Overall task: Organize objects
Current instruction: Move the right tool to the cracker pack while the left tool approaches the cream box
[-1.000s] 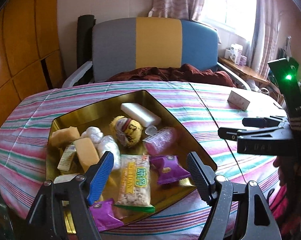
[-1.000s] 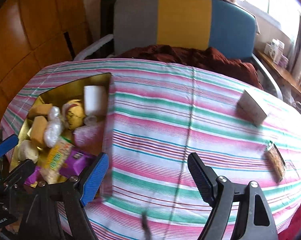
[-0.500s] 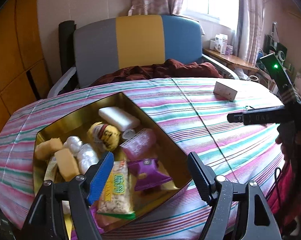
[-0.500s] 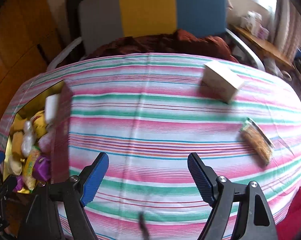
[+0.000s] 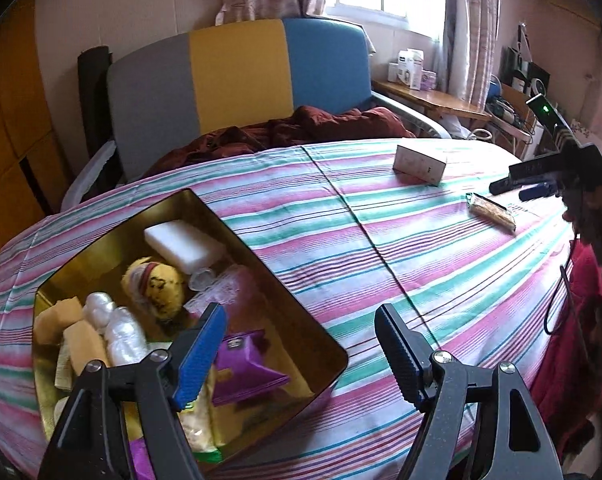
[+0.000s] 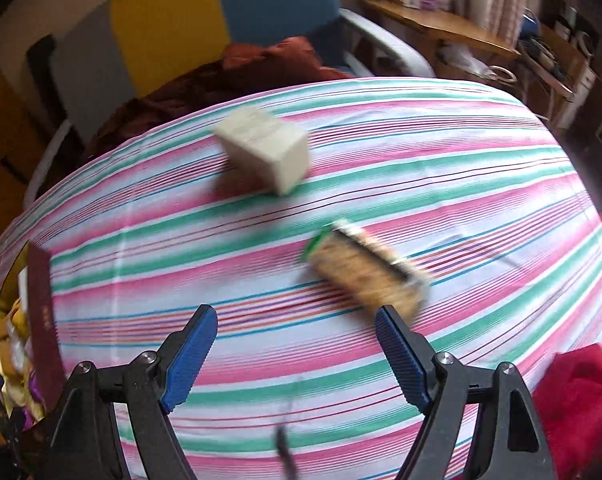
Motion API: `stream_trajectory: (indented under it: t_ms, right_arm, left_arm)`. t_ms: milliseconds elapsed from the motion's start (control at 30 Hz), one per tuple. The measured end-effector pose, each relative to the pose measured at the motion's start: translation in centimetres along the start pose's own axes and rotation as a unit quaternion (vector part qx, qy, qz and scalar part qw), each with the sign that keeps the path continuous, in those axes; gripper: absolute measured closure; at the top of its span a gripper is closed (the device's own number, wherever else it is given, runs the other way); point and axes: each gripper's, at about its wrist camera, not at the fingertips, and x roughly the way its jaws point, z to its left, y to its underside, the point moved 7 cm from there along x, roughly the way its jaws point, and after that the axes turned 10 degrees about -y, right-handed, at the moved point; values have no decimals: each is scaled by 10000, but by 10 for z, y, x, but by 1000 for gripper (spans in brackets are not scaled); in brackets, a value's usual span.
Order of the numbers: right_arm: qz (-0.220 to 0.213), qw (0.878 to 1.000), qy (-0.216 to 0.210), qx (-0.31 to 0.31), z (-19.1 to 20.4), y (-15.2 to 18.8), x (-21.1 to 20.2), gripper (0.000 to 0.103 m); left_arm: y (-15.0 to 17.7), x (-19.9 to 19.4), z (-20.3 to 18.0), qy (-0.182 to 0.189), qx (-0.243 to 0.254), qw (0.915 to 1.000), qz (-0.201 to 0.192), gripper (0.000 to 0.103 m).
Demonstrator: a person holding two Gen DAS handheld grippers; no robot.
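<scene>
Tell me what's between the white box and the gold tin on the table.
Nothing: only bare striped tablecloth between the white box and the gold tin, clearest in the left wrist view.

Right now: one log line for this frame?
left gripper: open, empty, over gold tin | right gripper: open, empty, near snack bar | white box: on table

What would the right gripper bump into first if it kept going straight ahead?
Probably the striped tablecloth: the right gripper is open, tilted down, with bare cloth between its jaws. The snack packet lies just right of that line.
</scene>
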Motion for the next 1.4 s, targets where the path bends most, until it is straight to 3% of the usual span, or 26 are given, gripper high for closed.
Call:
stream_trajectory:
  t_ms: [233,400,633,767,833,933,1100,1400]
  right_arm:
    - [207,9989,391,128,-59,-29,6,17]
    - [683,9951,585,-411,-60,-29,32,17]
    - [1433,9775,954,-1223,-52,-17,74,17]
    - [1383,9823,777,-995,-58,-20,80,19]
    - [1368,9859,493,-829,-58,-20,80,36]
    - [1270,9879,318,-830,-54,-18,76,48]
    - [1050,9911,261,-769,-50,-13,74,49]
    - [972,9925,222,-703,-52,-11,69,49]
  left_arm:
    - [0,11,-10,134,-7,9998,163,26]
    - [-3,19,-20,223,34,9994,260,26]
    - [-10,28,-34,318,117,9988,352,26]
    - [-15,32,-44,393,192,9984,367,26]
    - [-17,33,-49,425,230,9982,367,26]
    - [-22,37,-56,492,261,9977,389,26]
    - [-38,44,-73,705,257,9962,445,26]
    - [-87,80,-115,1338,-125,9861,975,26]
